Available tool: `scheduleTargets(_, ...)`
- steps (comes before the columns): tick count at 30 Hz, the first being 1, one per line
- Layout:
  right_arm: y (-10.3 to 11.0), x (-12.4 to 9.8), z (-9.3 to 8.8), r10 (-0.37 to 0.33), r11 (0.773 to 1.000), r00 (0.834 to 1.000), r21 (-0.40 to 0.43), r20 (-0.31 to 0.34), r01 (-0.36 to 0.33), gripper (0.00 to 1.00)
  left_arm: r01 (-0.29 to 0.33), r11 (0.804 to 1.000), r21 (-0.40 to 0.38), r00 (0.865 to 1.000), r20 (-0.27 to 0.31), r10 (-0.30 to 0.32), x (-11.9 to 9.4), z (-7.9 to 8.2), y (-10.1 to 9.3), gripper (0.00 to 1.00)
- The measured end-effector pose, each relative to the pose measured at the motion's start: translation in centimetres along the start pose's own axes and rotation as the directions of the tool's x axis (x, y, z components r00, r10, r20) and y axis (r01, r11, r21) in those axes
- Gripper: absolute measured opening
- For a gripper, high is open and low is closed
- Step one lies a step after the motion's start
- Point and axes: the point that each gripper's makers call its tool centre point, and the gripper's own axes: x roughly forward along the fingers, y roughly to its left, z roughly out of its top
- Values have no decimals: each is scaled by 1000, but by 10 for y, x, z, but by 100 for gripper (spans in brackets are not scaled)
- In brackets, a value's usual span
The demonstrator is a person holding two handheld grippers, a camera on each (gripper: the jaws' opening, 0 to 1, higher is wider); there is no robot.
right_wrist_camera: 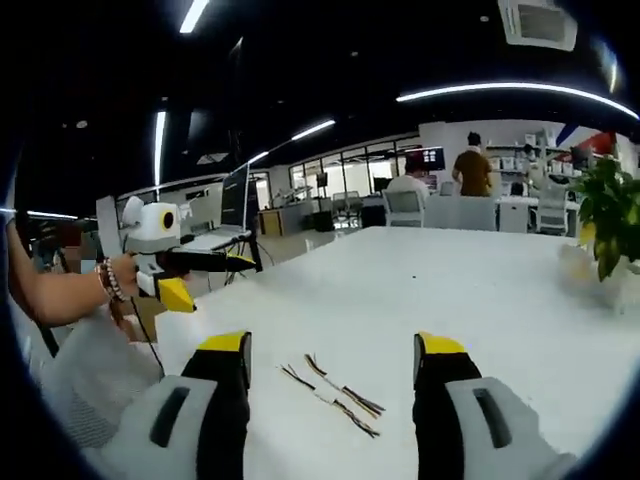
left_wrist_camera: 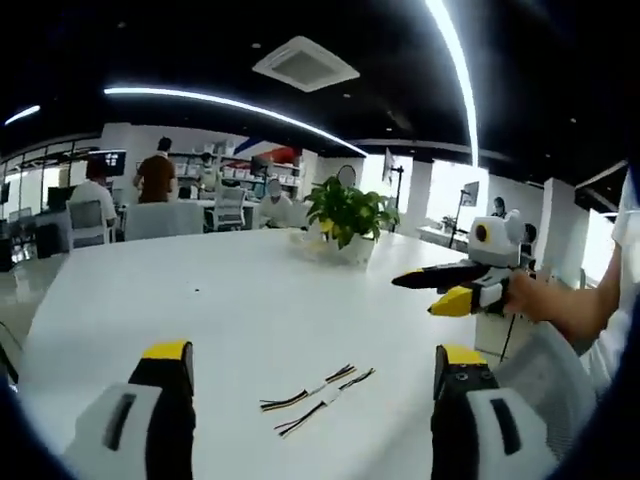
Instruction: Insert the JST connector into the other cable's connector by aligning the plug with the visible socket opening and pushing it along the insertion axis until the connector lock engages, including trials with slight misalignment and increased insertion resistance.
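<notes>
Two thin multi-wire cables (left_wrist_camera: 316, 392) lie side by side on the white table (left_wrist_camera: 200, 290), each with a small white connector near its middle. I cannot tell whether any connectors are mated. My left gripper (left_wrist_camera: 312, 352) hovers open just short of them, nothing between its jaws. The right gripper (left_wrist_camera: 415, 295) enters this view from the right, held by a hand above the table, jaws apart. In the right gripper view the same cables (right_wrist_camera: 332, 392) lie between and just ahead of my open right gripper (right_wrist_camera: 332, 342). The left gripper (right_wrist_camera: 215, 282) shows at the left, held up and open.
A potted green plant (left_wrist_camera: 349, 215) stands further back on the table, also at the right edge of the right gripper view as the plant (right_wrist_camera: 610, 215). A person's arm (right_wrist_camera: 60, 295) holds the left gripper. Chairs, desks and people fill the office behind the table.
</notes>
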Motion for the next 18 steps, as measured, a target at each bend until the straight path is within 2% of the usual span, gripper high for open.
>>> scheduleTargets(1, -1, -5, 2, -13, 1000, 1000, 5, 10, 12, 77, -10, 1000, -1, 1000, 3, 10, -8, 0, -1, 99)
scheduleTargets(4, -2, -19, 5, -43, 999, 999, 18, 15, 43, 84, -42, 999, -8, 999, 17, 42, -26, 1, 0, 99)
scheduleTargets(6, 1, -28, 5, -46, 999, 999, 9, 18, 46, 84, -68, 998, -11, 997, 21, 68, -36, 2, 1, 99)
scheduleTargets(9, 1, -38, -4, -57, 998, 998, -2, -15, 57, 83, -108, 994, -3, 994, 8, 108, -55, -1, 1, 99)
scheduleTargets(13, 4, -51, -10, -103, 995, 994, -1, -23, 103, 87, -174, 985, 8, 984, 41, 174, -83, 3, 2, 99)
scheduleTargets(16, 19, -59, -16, -112, 993, 993, -25, -41, 111, 90, -205, 978, -28, 977, 55, 206, -101, -2, 1, 99)
scheduleTargets(18, 29, -61, -23, -106, 994, 993, -35, -60, 104, 88, -240, 970, -29, 970, 40, 241, -111, -10, 3, 99)
